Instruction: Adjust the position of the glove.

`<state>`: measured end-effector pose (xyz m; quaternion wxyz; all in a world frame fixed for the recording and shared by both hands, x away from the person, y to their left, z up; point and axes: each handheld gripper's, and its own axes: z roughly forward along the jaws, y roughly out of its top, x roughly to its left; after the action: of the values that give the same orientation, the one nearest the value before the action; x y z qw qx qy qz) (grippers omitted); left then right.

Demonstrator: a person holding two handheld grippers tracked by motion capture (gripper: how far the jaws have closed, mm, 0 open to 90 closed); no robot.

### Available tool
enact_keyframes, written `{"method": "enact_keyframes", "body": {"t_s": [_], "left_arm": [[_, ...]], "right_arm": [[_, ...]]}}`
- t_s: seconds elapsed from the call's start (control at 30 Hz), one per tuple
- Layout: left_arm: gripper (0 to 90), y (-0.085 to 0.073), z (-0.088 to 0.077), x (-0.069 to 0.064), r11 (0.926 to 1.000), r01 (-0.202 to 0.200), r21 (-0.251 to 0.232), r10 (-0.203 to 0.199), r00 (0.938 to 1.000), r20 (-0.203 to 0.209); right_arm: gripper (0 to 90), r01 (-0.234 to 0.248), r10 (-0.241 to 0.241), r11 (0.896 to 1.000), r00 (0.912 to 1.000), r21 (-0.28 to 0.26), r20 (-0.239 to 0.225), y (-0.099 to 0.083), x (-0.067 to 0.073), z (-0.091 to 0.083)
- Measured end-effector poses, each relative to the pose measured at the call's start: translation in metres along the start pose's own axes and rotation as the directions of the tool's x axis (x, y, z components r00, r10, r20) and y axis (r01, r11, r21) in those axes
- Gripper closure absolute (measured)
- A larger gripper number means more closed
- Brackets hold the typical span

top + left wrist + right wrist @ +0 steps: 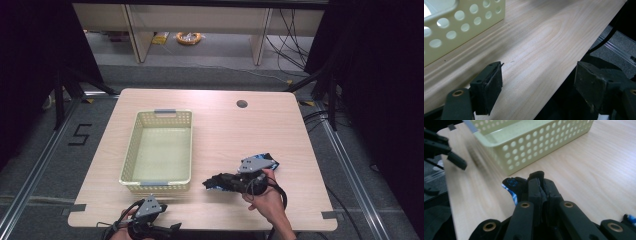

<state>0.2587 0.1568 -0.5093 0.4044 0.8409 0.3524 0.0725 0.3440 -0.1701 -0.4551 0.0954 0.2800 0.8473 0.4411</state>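
Black tape figure "5" on floor left of table; nothing else legible.

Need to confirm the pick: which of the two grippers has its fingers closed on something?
The right gripper, near the basket's front right corner: its fingers pinch a dark blue-patterned item. The left gripper, at the table's near edge, is open and holds nothing.

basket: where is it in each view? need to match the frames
High view: basket left of centre on the table, open side up.
Left gripper view: basket corner at top left, holed wall facing the camera.
Right gripper view: basket across the top, beyond the right gripper.
Shared landmark: the basket's holed wall on the pale wood table.
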Motion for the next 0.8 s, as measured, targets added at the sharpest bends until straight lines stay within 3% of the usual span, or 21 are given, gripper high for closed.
{"method": "enact_keyframes", "body": {"t_s": [0.03,0.3,0.47,0.5,0.53,0.63,0.67,0.7,0.8], "left_arm": [[22.0,-0.001,0.001,-0.001,0.9997,0.023,-0.003,-0.023,0.9997,-0.004],[21.9,0.000,0.001,-0.001,0.9997,0.024,-0.002,-0.024,0.9997,-0.001],[22.0,-0.001,0.001,-0.001,0.9995,0.030,-0.011,-0.030,0.9995,-0.003],[22.0,-0.001,0.002,-0.003,0.9983,0.052,-0.029,-0.051,0.9987,0.008],[22.0,-0.001,0.001,-0.001,0.9998,0.021,-0.002,-0.021,0.9998,-0.002],[22.0,0.000,0.001,0.000,1.0000,0.005,0.000,-0.005,1.0000,-0.002],[22.0,-0.001,0.001,-0.002,0.9995,0.029,-0.009,-0.029,0.9996,0.002],[21.9,0.000,0.001,-0.001,0.9999,0.009,-0.008,-0.009,0.9999,0.008],[21.9,0.000,0.001,-0.001,0.9999,0.008,-0.007,-0.008,0.9999,0.008]], "right_arm": [[86.4,0.009,-0.009,1.000,1.0000,-0.002,-0.003,-0.002,0.002,-0.002],[86.3,0.051,-0.052,0.998,0.9978,-0.021,-0.040,-0.006,0.019,-0.008],[85.8,0.042,-0.037,0.997,0.9955,0.058,-0.087,-0.018,0.023,0.005],[85.4,0.041,-0.032,0.995,0.9953,0.095,-0.091,-0.022,0.025,0.010],[85.3,0.048,-0.038,0.993,0.9946,0.107,-0.097,-0.024,0.026,0.011],[84.6,0.058,-0.044,0.989,0.9935,0.133,-0.105,-0.028,0.028,0.014],[84.6,0.058,-0.044,0.989,0.9935,0.133,-0.105,-0.028,0.028,0.014],[83.4,0.062,-0.047,0.988,0.9933,0.142,-0.105,-0.030,0.030,0.016],[80.1,0.064,-0.051,0.984,0.9956,0.166,-0.079,-0.032,0.030,0.017]]}}
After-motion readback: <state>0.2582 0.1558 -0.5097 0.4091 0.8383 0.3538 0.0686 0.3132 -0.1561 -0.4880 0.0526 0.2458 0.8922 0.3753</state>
